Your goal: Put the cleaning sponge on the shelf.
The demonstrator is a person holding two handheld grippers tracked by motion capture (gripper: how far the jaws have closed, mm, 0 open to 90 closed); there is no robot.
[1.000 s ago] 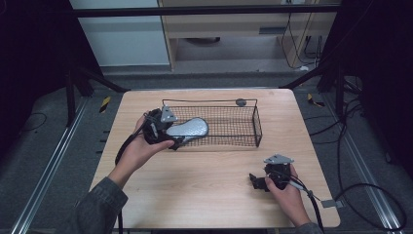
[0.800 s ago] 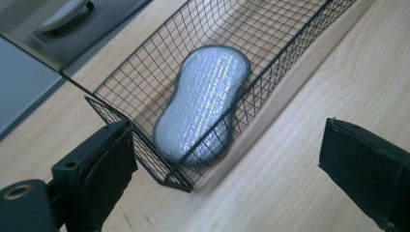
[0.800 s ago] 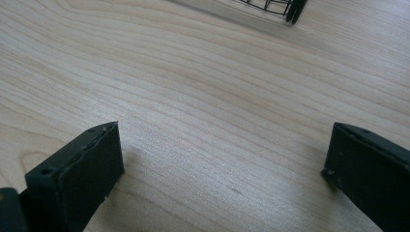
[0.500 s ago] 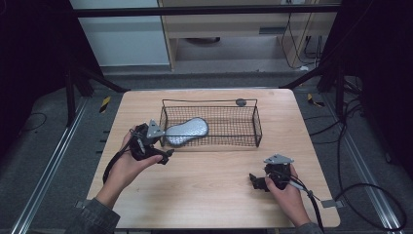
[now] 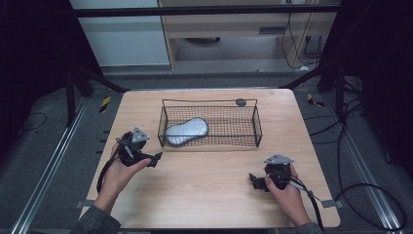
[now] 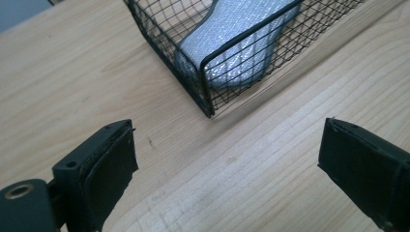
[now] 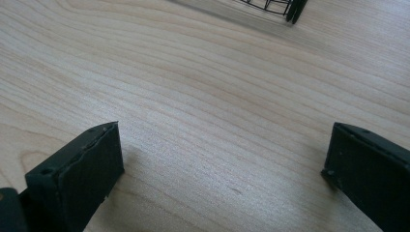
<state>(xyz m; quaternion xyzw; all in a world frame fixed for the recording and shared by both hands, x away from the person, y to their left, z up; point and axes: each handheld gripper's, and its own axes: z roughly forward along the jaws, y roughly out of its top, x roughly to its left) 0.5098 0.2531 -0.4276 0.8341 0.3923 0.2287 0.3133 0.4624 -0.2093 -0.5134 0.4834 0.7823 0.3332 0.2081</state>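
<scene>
1. Silver insole (image 5: 186, 131) lies inside wire basket (image 5: 256, 127), left end.
2. Left gripper (image 5: 157, 158) fingers released, empty, on tabletop (image 5: 204, 180) just beside basket corner.
3. Right gripper (image 5: 253, 181) fingers released, empty, well apart.

I see a light wooden table with rounded corners (image 5: 209, 195). On it stands a black wire-mesh basket, rectangular (image 5: 256, 127), set toward the far middle of the top. Just beyond the basket's far right corner lies a small dark round disc (image 5: 240, 102), flat on the wood. My near stretch of tabletop shows bare grain.
</scene>
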